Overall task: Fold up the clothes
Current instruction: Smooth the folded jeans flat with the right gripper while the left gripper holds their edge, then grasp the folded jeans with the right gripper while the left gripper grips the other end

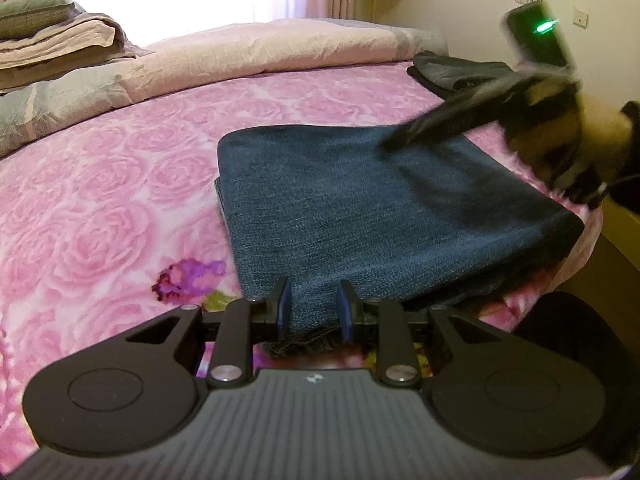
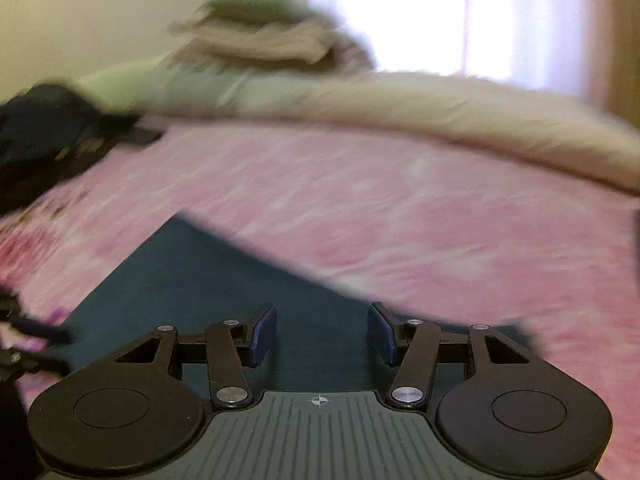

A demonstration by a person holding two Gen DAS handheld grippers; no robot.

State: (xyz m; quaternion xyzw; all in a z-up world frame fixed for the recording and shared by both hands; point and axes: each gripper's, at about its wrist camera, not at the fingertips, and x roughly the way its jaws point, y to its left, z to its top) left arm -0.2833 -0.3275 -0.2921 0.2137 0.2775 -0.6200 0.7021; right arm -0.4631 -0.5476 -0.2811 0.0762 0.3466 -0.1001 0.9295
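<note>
A folded blue denim garment [image 1: 380, 208] lies flat on the pink rose bedspread [image 1: 100, 208]. My left gripper [image 1: 314, 308] sits at its near edge. The blue pads stand apart, with the denim's frayed hem lying flat and unpinched between them. My right gripper [image 1: 400, 140], motion-blurred and held by a person's hand [image 1: 580, 140], hovers over the garment's far right part. In the right wrist view the right gripper [image 2: 322, 332] is open above the denim [image 2: 224, 280], with nothing between its fingers.
A rolled quilt [image 1: 280, 48] runs along the far side of the bed, with stacked folded bedding [image 1: 60, 40] at the far left. Dark clothes [image 1: 452, 72] lie in a heap at the far right. The bed's edge [image 1: 592, 248] drops off just right of the denim.
</note>
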